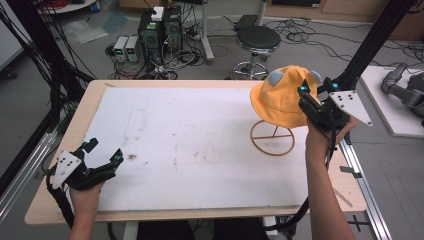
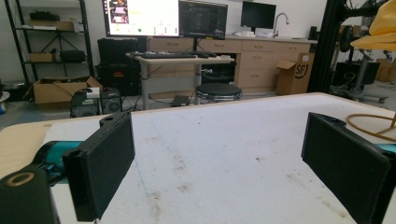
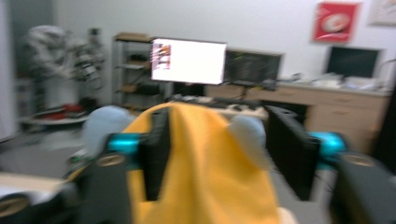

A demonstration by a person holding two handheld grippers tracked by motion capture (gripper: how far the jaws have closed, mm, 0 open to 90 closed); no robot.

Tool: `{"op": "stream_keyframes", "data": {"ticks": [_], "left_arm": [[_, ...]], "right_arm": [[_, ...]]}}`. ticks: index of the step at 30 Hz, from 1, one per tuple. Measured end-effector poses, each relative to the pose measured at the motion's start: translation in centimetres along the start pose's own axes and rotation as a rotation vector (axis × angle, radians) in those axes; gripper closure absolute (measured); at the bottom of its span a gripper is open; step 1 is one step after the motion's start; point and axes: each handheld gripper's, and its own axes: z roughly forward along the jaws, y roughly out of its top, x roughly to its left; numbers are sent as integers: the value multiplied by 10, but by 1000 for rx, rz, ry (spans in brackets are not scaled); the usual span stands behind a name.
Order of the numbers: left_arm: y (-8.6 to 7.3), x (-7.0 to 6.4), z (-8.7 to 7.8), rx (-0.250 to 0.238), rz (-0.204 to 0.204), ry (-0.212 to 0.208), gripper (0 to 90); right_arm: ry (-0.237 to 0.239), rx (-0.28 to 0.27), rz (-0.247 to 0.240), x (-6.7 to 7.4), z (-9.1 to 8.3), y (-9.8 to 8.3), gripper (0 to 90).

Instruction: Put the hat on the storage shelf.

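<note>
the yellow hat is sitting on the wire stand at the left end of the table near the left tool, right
Not quite: the yellow hat sits on the wire stand at the right end of the table, beside the right tool, as the high view shows. The left tool is far from it.

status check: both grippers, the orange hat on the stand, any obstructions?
Left gripper open, low over the white mat. Right gripper at the orange hat, jaws open astride its fabric. Hat sits on wire stand. Nothing blocking.

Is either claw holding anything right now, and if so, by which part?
Nothing is gripped. The right claw stands open around a fold of the yellow hat on its wire stand, pads apart from the fabric. The left claw is open over the table.
</note>
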Motion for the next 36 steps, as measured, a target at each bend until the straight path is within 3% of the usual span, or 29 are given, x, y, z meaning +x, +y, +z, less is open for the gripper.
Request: {"op": "stream_keyframes", "data": {"ticks": [5,9,14,19,22,25,29,36], "left_arm": [[0,-1,0,3,-2,-2,101],[0,-1,1,1,-2,1,101],[0,-1,1,1,-3,2,101],[2,-1,1,-3,1,7,101],[2,-1,2,-5,1,7,101],[2,-1,3,-7,1,8,101],[3,-1,3,-13,0,10,101],[4,-1,4,-21,-7,23,101]], "right_arm": [[-1,-28,18,-6,-8,3,200],[15,-53,-7,-6,-21,5,158],[73,-81,-77,-8,-36,4,128],[167,-82,-86,-16,-50,-6,128],[211,-46,-68,-24,-56,-17,128],[210,-14,-47,-35,-61,-30,128],[195,-22,0,-47,-72,-51,128],[218,4,72,-55,-80,-87,128]]}}
